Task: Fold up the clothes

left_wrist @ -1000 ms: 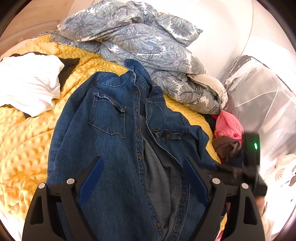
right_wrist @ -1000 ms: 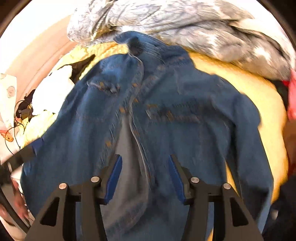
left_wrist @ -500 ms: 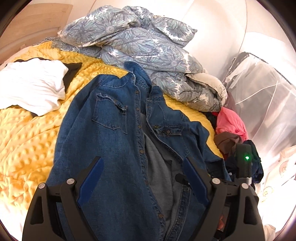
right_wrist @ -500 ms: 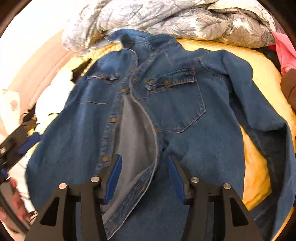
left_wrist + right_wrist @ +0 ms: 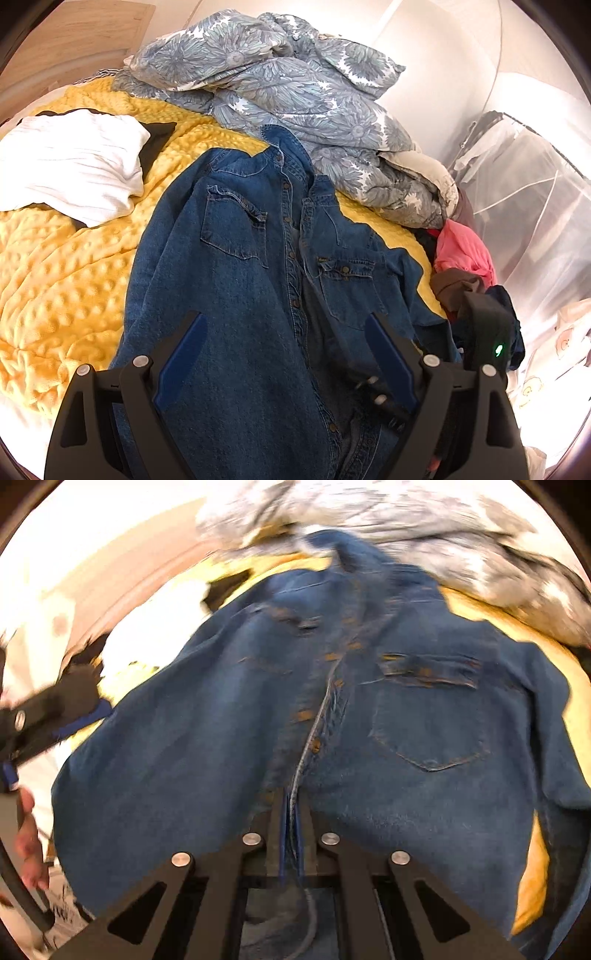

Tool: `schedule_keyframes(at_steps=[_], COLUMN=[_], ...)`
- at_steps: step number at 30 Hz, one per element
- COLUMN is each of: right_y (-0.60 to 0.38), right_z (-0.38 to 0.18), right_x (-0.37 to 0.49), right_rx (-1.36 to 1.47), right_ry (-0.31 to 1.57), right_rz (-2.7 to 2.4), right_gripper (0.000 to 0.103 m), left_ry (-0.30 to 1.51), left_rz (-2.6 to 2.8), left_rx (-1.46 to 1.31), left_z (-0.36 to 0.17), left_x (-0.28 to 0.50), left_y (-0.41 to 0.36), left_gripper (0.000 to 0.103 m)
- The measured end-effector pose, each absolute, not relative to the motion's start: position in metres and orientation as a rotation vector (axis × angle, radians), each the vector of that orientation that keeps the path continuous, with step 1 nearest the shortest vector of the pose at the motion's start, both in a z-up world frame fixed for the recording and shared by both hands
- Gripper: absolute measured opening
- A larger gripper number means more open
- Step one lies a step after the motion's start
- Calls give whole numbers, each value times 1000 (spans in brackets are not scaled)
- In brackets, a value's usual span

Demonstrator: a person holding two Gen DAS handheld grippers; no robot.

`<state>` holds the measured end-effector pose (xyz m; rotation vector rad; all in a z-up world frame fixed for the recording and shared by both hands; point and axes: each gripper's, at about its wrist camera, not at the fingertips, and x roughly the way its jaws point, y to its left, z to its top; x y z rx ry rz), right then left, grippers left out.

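A denim shirt (image 5: 236, 295) lay face up and spread across a yellow blanket (image 5: 62, 277) on the bed, collar toward a crumpled flowered quilt (image 5: 295, 92). The right gripper (image 5: 291, 812) was clamped on the shirt's front edge low on the button strip, the cloth pinched between its pads. The left gripper (image 5: 284, 354) hung above the shirt's lower part with its jaws wide and nothing between them. The step in hand looked like closing or straightening the shirt front before any fold; next, the left gripper would probably need a hold on the other side so the front could be pulled flat. No brand, label or writing could be read anywhere.
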<state>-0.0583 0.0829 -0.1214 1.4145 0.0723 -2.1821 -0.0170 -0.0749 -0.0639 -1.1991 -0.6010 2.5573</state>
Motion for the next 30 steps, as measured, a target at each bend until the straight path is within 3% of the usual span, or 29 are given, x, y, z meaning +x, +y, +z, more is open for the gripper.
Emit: schedule_keyframes(at_steps=[5, 6, 10, 11, 12, 14, 21, 27, 30], right_y=[72, 74, 86, 91, 98, 109, 130, 134, 131], right_z=[-139, -142, -127, -115, -104, -92, -118, -126, -127], right_x=[-60, -62, -56, -51, -44, -29, 3, 5, 16], right_rx=[1484, 1525, 1545, 1505, 1470, 1434, 1567, 1588, 1584], right_ry=[40, 25, -51, -76, -93, -90, -19, -61, -63], right_rz=[-2126, -2108, -2088, -2100, -2120, -2177, -2227, -2198, -2179], right_gripper=[10, 20, 25, 37, 58, 67, 65, 48, 45], left_ry=[-603, -604, -600, -601, -604, -612, -555, -542, -546], left_rz=[2546, 2545, 2545, 2546, 2547, 2548, 2562, 2569, 2573], left_rx=[-1206, -1206, -1198, -1196, -1194, -1191, -1187, -1199, -1195], left_z=[-65, -64, -63, -63, -63, -62, -60, -63, -62], left_x=[-17, -17, -16, -16, -16, -15, -10, -11, -10], left_y=[-73, -74, -75, -75, -76, -77, -69, -69, -72], left_gripper=[89, 89, 89, 89, 89, 89, 89, 89, 89])
